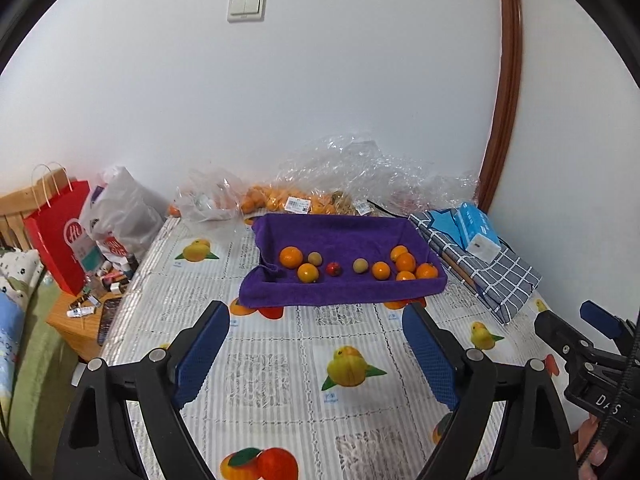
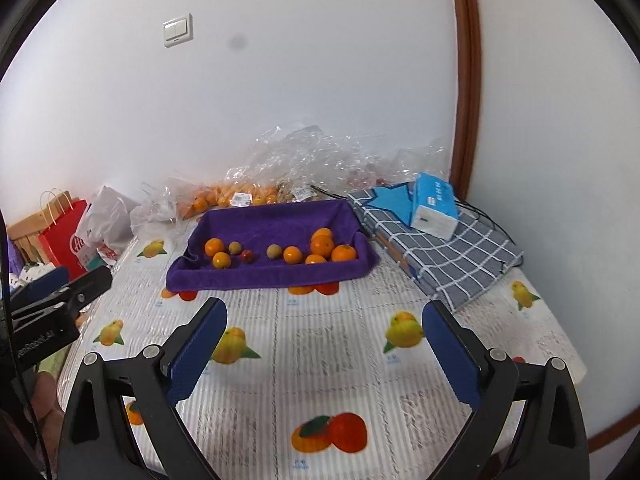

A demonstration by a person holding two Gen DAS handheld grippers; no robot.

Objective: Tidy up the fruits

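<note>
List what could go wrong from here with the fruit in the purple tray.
1. The oranges at the tray's right end are stacked and touching; grabbing one may roll the others.
2. The red fruit and the brownish ones are small; the wide-open right gripper could nudge them aside.

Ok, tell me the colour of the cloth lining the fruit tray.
Purple cloth, clearest in the right wrist view.

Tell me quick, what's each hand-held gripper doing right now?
Left hand-held gripper: open, holding nothing.
Right hand-held gripper: open, holding nothing.
</note>
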